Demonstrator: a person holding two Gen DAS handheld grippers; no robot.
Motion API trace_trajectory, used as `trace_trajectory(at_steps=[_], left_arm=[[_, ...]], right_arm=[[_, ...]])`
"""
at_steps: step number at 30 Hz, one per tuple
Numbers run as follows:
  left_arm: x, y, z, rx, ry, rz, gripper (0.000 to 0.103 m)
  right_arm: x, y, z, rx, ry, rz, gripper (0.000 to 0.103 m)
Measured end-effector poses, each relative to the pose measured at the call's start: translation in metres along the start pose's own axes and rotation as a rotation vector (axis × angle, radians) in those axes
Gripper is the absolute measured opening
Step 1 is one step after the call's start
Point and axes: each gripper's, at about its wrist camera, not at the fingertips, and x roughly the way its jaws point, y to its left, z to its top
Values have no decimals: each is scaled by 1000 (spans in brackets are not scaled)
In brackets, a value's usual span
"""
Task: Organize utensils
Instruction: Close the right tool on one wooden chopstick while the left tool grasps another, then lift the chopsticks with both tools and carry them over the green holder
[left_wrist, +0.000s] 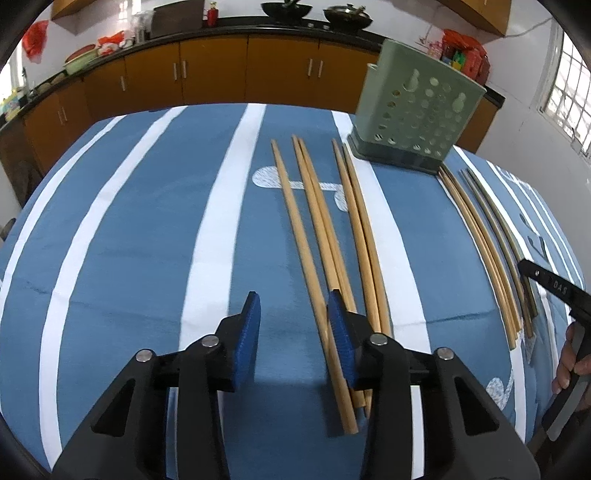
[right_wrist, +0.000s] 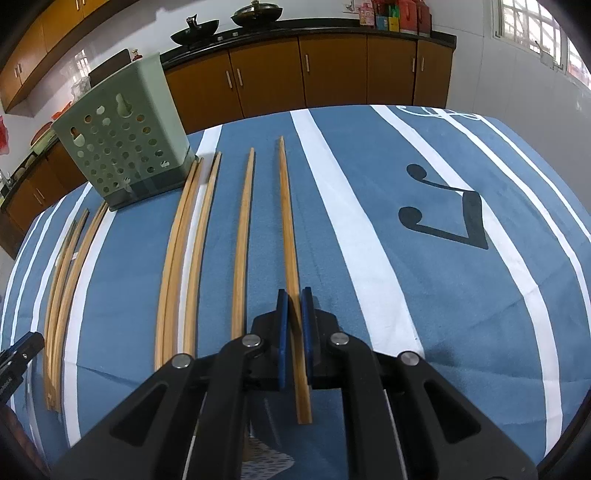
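Several wooden chopsticks lie side by side on the blue striped cloth (left_wrist: 129, 240). In the left wrist view my left gripper (left_wrist: 293, 299) stands open over the leftmost chopstick (left_wrist: 295, 229), which runs between the blue pads close to the right-hand one; the left pad is clear of it. In the right wrist view my right gripper (right_wrist: 294, 295) is shut on the rightmost chopstick (right_wrist: 288, 221), which lies flat on the cloth. A green perforated utensil holder (left_wrist: 417, 110) (right_wrist: 122, 136) stands upright at the far end of the row.
More chopstick pairs (left_wrist: 354, 221) (right_wrist: 177, 258) lie between the two grippers, some darker ones (left_wrist: 506, 236) among them. A hand (left_wrist: 572, 354) holds the right gripper at the frame's right edge. Brown cabinets (right_wrist: 332, 74) with woks on top run behind the table.
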Motion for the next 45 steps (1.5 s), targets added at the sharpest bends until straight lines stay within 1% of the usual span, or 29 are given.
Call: trace_trajectory(at_steps=[2,5,7,8,10,13,18,21,23,27,32,37,40,43,45], left_arm=[[1,-4,-1,12,8,1,32],[2,-8,-2,44,7,41,27],[3,-9,-1,49,9,57,21],[4,-8,1,49,10,65,19],[7,-6,5,50,11,80,13],[15,-1,15,54,6,104,9],[31,11,36,34,-14,129,8],[37,17,43,26,-39,111,8],[37,20,43,15,-39,91,9],[32,25,37,-2,-42,59,9],[25,24,27,9,-40,55,9],[18,19,16,34,-48,77,9],[17,16,15,60,-43,94,8],[13,19,16,44,-36,75,8],[3,20,17,44,-60,70,7]], right_arm=[[0,0,0,-3,0,-2,9],[-1,0,0,-3,1,-2,9],[-1,0,-1,-3,0,0,9],[-1,1,-2,-9,-2,-2,9],[-1,2,-2,-23,-5,-6,9],[3,3,4,-31,-6,0,9],[12,3,17,-32,-22,4,8],[16,3,20,-47,-46,2,8],[16,3,21,-46,-43,9,8],[13,0,17,-41,-37,26,9],[7,0,10,-46,-31,30,9],[6,2,6,-68,-41,18,9],[2,-1,8,-48,-38,30,8],[-14,-1,11,-52,-87,34,8],[-30,-2,15,-61,-131,36,8]])
